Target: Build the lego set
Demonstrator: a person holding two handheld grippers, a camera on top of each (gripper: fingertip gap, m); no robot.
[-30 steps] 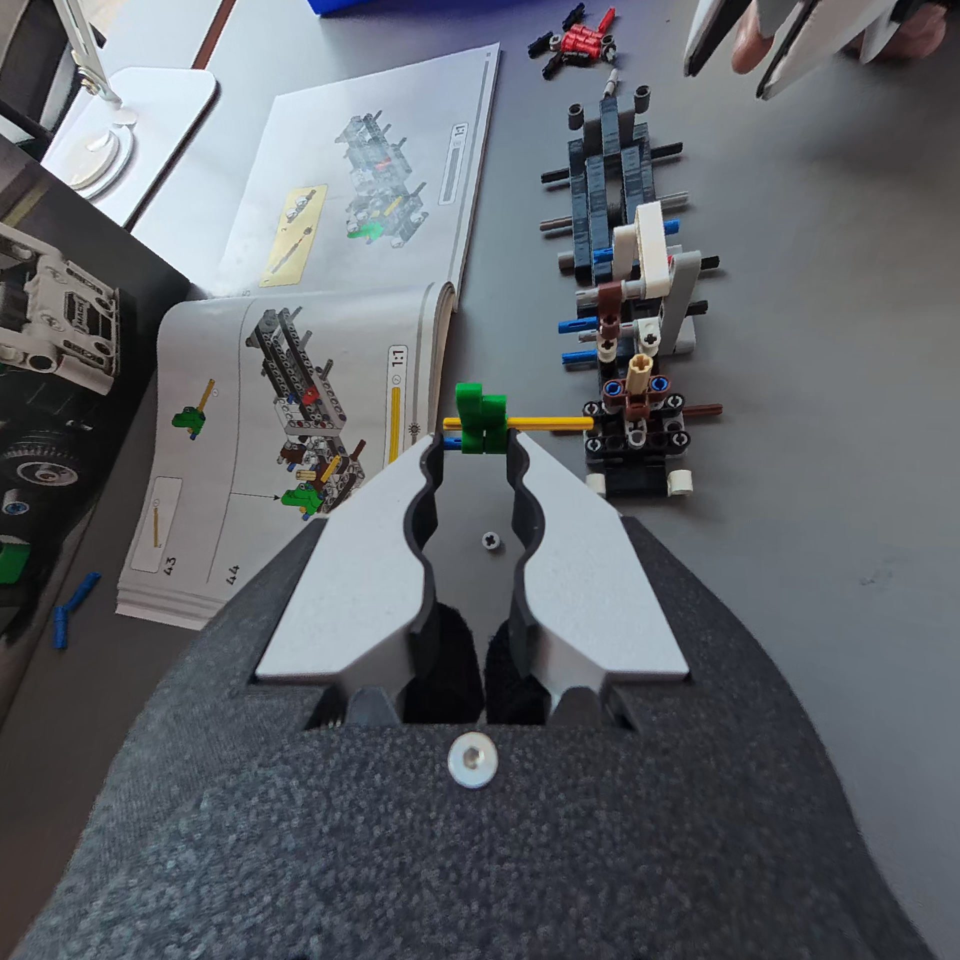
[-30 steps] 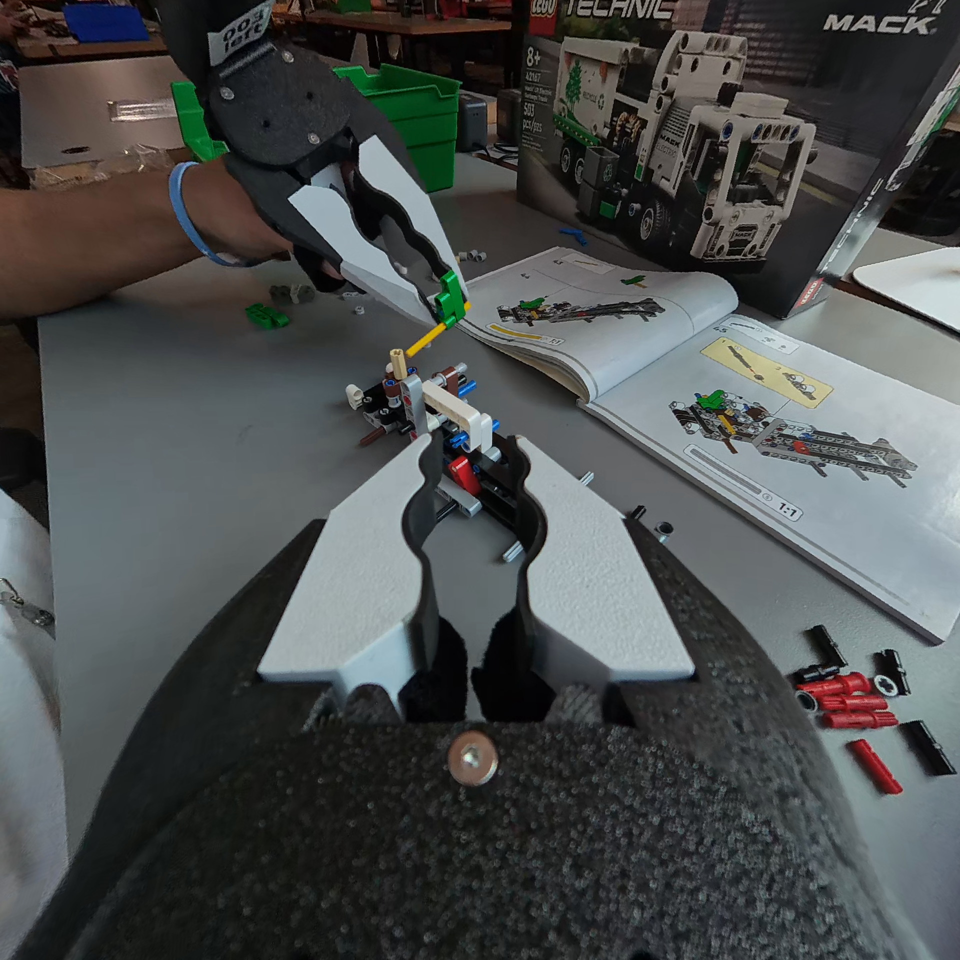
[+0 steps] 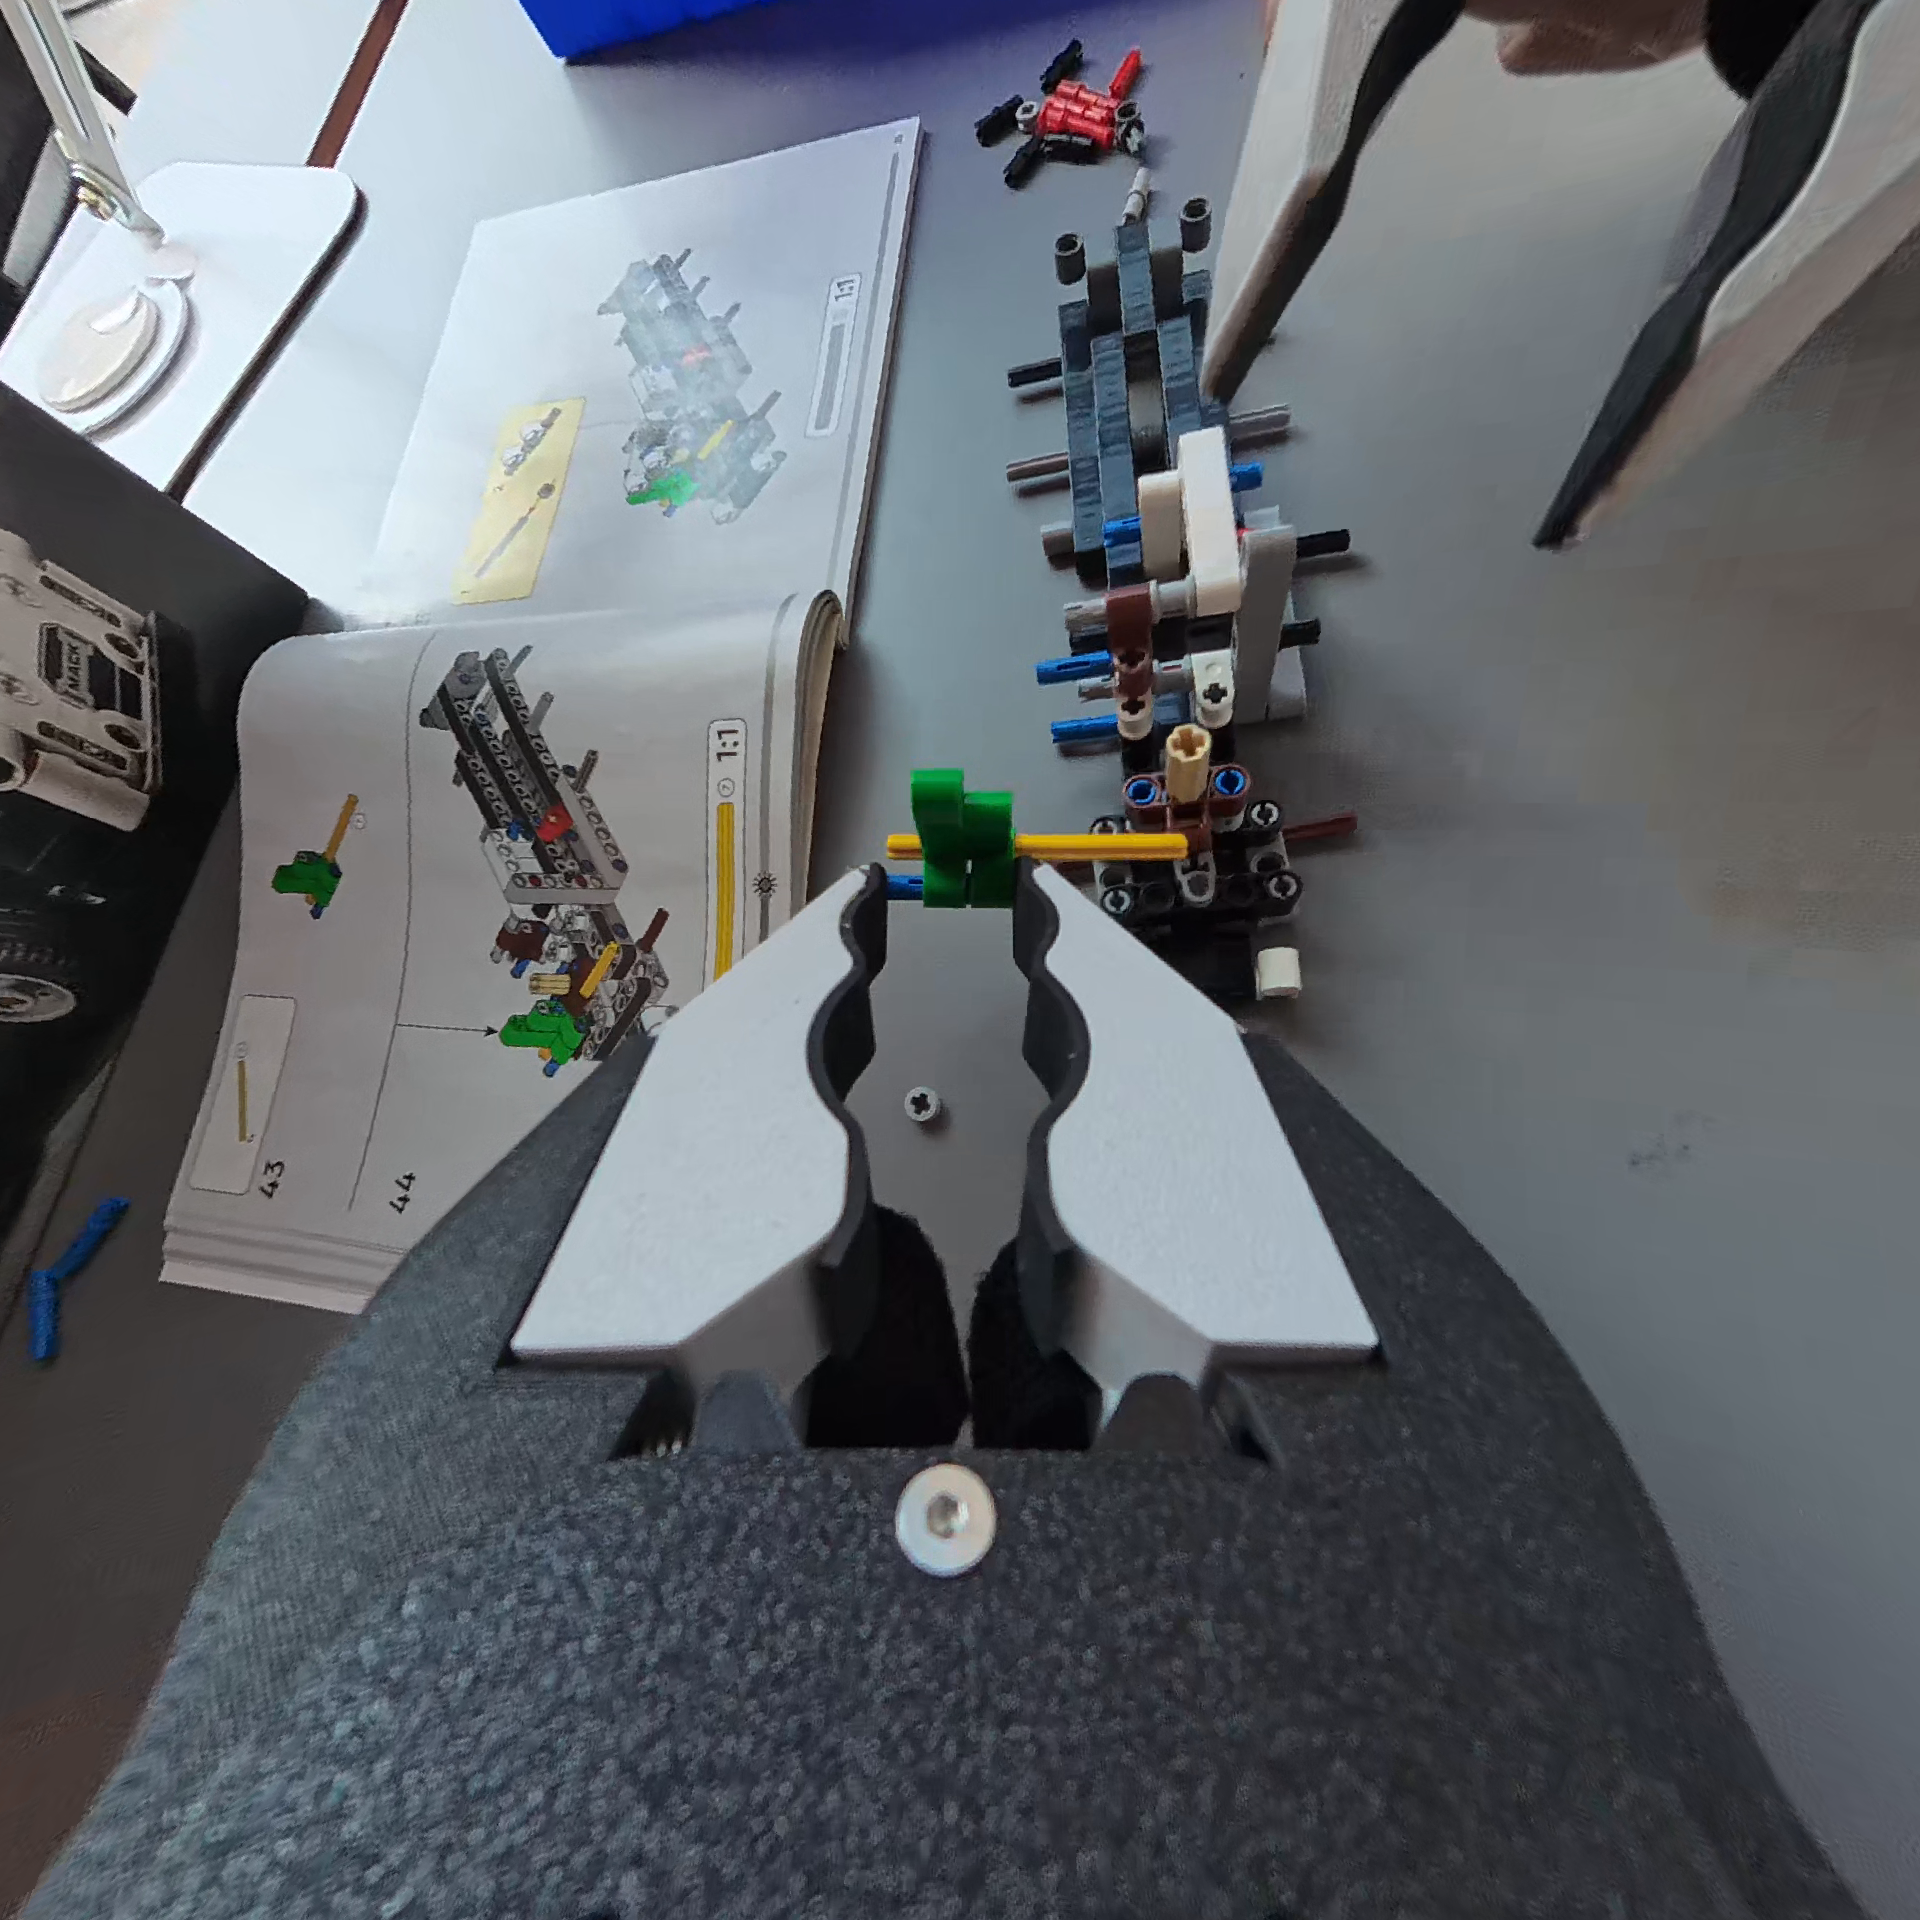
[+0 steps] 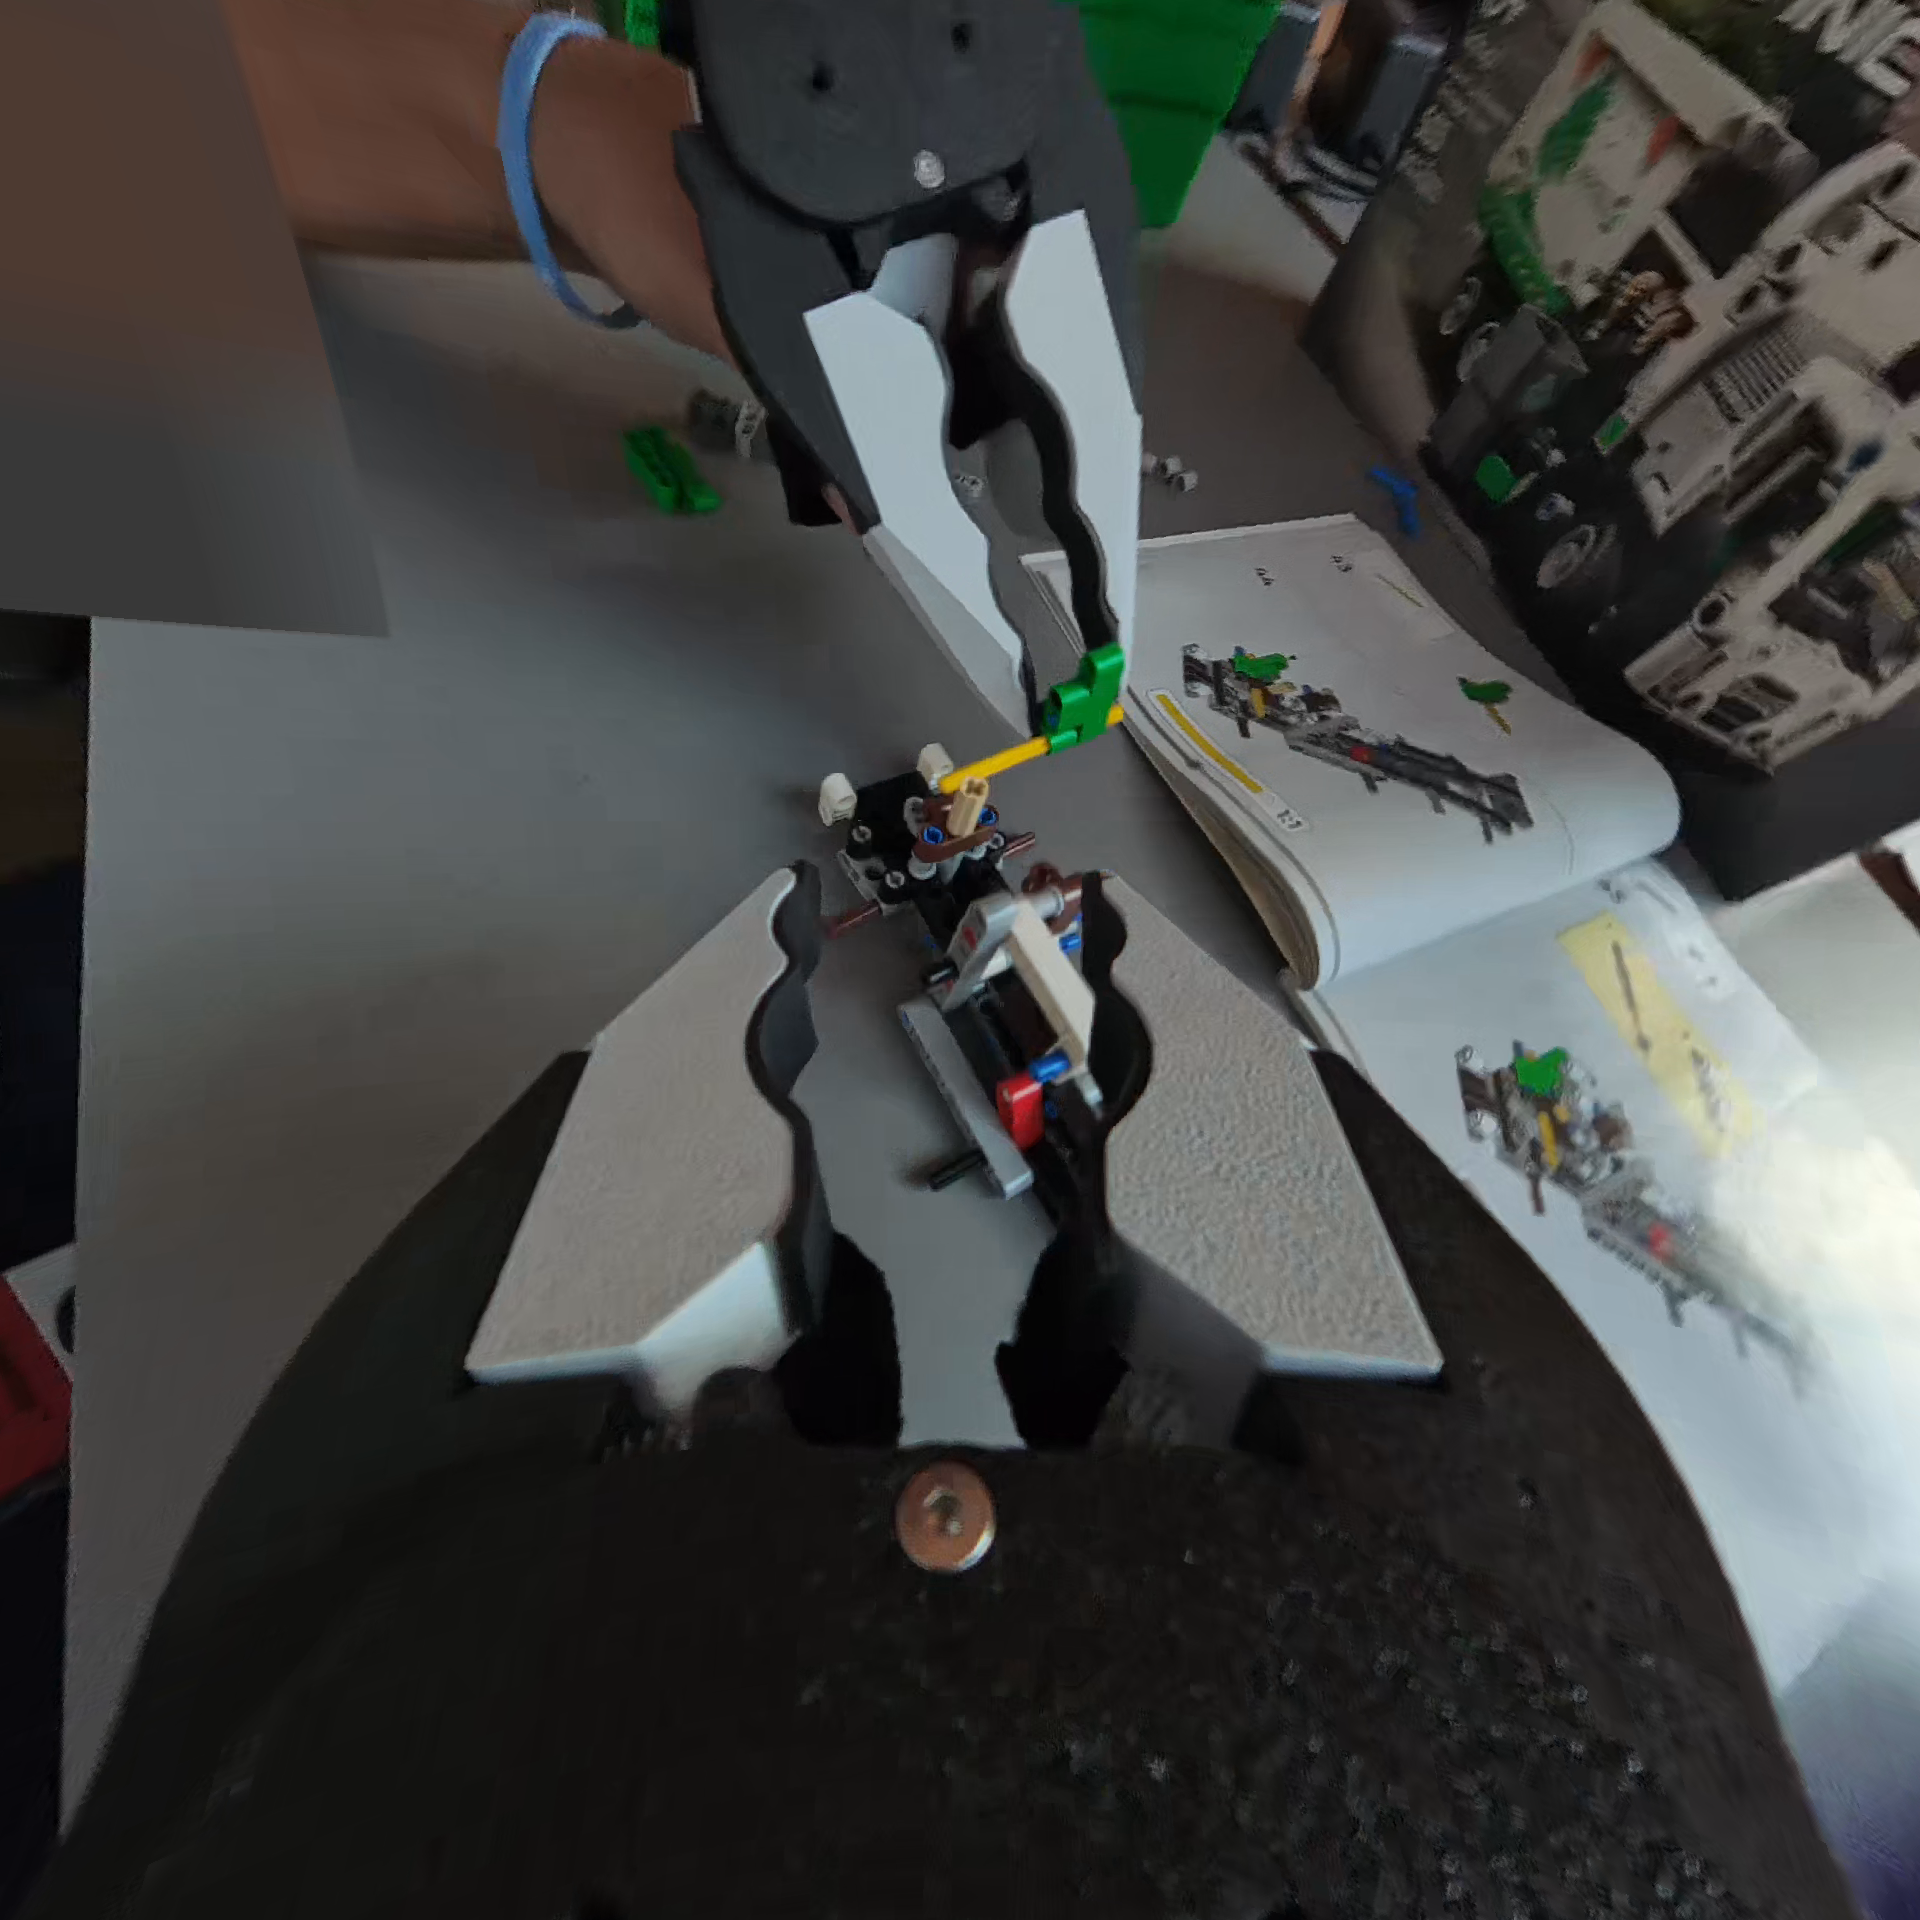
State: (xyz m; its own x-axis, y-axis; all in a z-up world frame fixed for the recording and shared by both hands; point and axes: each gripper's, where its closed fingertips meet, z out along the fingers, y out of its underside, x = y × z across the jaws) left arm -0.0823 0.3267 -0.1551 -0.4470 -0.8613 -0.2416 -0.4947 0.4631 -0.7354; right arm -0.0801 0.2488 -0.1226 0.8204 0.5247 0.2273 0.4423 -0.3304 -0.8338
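An open paper instruction booklet (image 3: 582, 790) lies on the grey surface (image 3: 1558, 1039), beside the black set box with a white truck picture (image 3: 73, 717) at the left edge. Just right of the booklet, the left gripper (image 3: 951, 883) has its jaws pinching a small green plastic connector block (image 3: 961, 836) threaded on a thin yellow plastic axle (image 3: 1101, 845). The axle's long axis runs crosswise to the jaws, its free end pointing right toward the near end of the long, dark-blue-and-black partly built chassis (image 3: 1153, 499); whether it touches I cannot tell. The chassis lies flat, its long axis running away toward the far edge, where loose red and black pins (image 3: 1070, 109) sit. In the right wrist view the right gripper (image 4: 951, 899) has its jaws spread wide, straddling the chassis (image 4: 997, 1039) from above at its middle, around the white and grey beams, one pad close beside them.
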